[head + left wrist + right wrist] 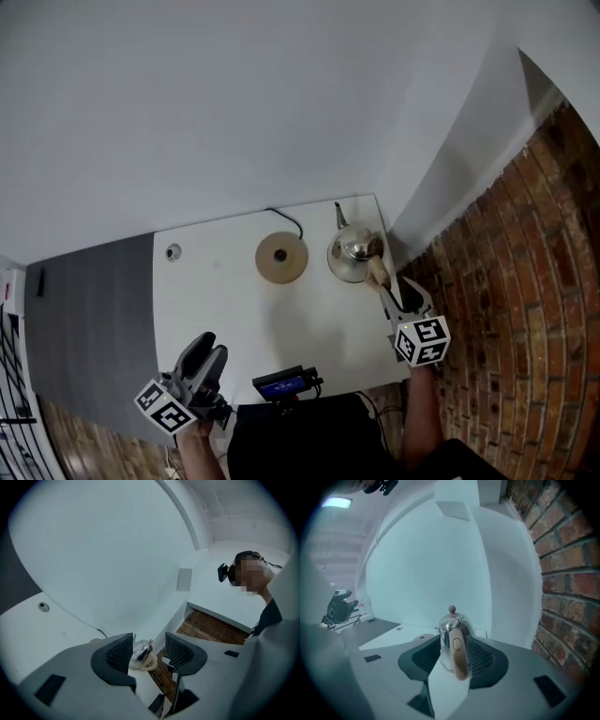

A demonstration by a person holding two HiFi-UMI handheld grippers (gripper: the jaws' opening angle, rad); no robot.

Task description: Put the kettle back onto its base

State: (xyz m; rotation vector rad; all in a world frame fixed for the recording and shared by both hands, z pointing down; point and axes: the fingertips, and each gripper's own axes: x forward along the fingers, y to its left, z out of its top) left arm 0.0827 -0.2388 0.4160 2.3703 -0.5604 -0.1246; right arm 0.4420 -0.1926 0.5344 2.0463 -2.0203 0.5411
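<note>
Tabletop (216, 281), white, lies under both claws, and a brick wall (525, 281) runs close along the outer side of the right claw (394, 289).

The steel kettle (353, 251) stands on the bare table straight ahead of the right claw, not on its base. Its pale handle (459, 660) stands upright between that claw's jaws, which are spread apart. We see a gap on the handle's left side; on its right it overlaps the pad, and we cannot tell whether it touches. The spout is hidden behind the body in the right gripper view.

The round tan base (281, 258) lies ahead and left of the right claw, just beside the kettle but apart from it. Its dark cord (286, 223) runs to the table's far edge.

The left claw (211, 345) hangs at the table's near edge, well apart from both, jaws wide with nothing in them. In its own view one pad half covers the distant kettle.

A dark device (286, 382) sits between the claws; its blue screen is too small to read. A small round fitting (173, 251) lies ahead of the left claw.
</note>
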